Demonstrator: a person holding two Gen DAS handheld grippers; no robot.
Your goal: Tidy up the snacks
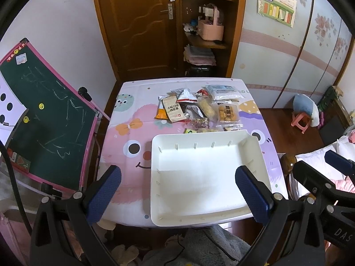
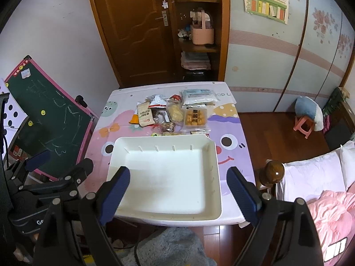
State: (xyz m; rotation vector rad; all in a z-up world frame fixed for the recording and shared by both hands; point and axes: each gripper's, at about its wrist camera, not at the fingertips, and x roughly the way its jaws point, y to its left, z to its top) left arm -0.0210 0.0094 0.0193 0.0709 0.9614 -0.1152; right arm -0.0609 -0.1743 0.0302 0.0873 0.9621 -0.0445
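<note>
Bedroom setup, cartoon-print bench [image 2: 230, 119] with snacks [image 2: 170, 115] piled at the far side, just behind an empty white tray [image 2: 164, 177]. Left hand-held gripper [image 1: 177, 190] and right hand-held gripper [image 2: 177, 190] both hang wide apart over the tray, holding nothing, probably lining up for a first pick.

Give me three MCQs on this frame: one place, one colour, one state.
1. Where do the snacks lie?
A. in the tray
B. on the table beyond the tray
C. on the floor

2. What colour is the tray?
A. white
B. green
C. black

3. How is the right claw?
A. shut on a packet
B. open, holding nothing
C. shut on the tray rim

Key: 1 B, the packets sit past the tray's far wall; 2 A, its walls and floor show white; 3 B, the pads stand wide apart with nothing gripped.
</note>
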